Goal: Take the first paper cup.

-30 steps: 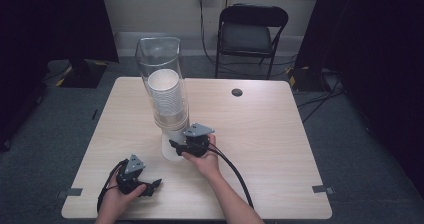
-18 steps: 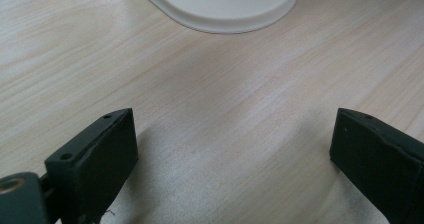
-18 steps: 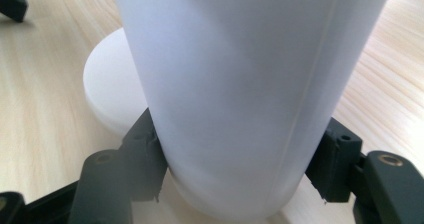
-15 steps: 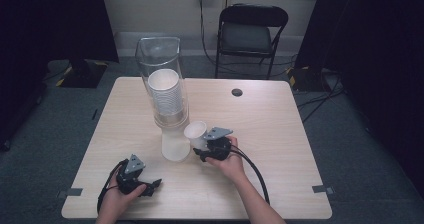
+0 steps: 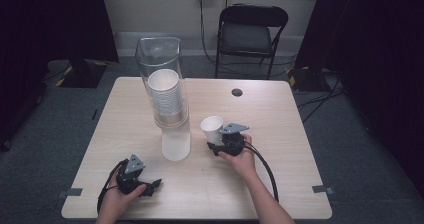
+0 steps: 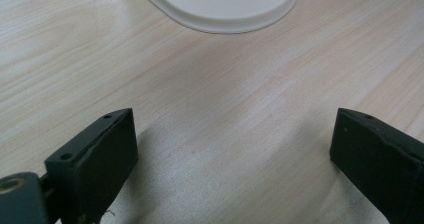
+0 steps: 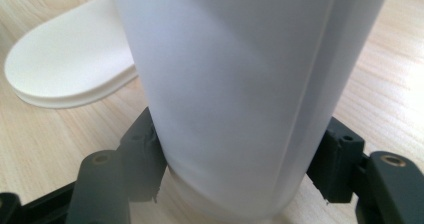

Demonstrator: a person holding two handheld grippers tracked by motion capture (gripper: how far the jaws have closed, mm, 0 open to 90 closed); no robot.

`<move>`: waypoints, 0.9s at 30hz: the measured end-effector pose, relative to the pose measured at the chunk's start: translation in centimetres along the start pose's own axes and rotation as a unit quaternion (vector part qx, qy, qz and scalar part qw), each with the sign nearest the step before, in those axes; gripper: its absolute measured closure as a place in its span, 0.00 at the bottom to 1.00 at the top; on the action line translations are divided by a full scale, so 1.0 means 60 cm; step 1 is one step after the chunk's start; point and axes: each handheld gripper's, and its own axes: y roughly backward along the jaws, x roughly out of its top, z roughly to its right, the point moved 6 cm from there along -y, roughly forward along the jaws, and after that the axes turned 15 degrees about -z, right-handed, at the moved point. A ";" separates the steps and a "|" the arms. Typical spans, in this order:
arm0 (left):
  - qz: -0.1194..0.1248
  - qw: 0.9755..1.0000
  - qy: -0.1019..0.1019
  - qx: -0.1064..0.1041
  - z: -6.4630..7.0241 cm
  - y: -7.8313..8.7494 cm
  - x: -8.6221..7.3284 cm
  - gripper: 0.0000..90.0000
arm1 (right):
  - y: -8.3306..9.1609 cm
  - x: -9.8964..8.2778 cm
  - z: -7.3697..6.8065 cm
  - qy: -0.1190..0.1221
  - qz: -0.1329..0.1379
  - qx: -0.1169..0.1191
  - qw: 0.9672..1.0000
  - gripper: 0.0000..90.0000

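The right tool (image 5: 216, 145) holds a paper cup (image 5: 212, 128) upright by its base, its jaws just eased a little but still touching it, just right of the dispenser (image 5: 168, 109). The left tool (image 5: 150, 185) rests wide open on the desk (image 5: 280, 124), near the dispenser's foot.

Dispenser (image 5: 167, 96) blocks counter (image 5: 280, 174) at 11 o'clock; cup (image 5: 212, 129) stands mid-counter; 3 and 5 o'clock sides open.

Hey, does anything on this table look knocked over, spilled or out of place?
Nothing stands out. The cup dispenser stands upright on the table, the right gripper is closed on one white paper cup, held upright beside it, and the left gripper rests open.
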 end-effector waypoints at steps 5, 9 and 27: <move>0.000 1.000 0.000 0.000 0.000 0.000 0.000 0.05 | -0.005 -0.005 0.009 -0.018 -0.003 -0.002 1.000 0.38; 0.000 1.000 0.000 0.000 0.000 0.000 0.000 0.05 | -0.007 -0.008 0.015 -0.025 -0.003 -0.004 1.000 0.38; 0.000 1.000 0.000 0.000 0.000 0.000 0.000 0.05 | -0.007 -0.017 0.035 -0.031 -0.029 -0.024 0.999 0.37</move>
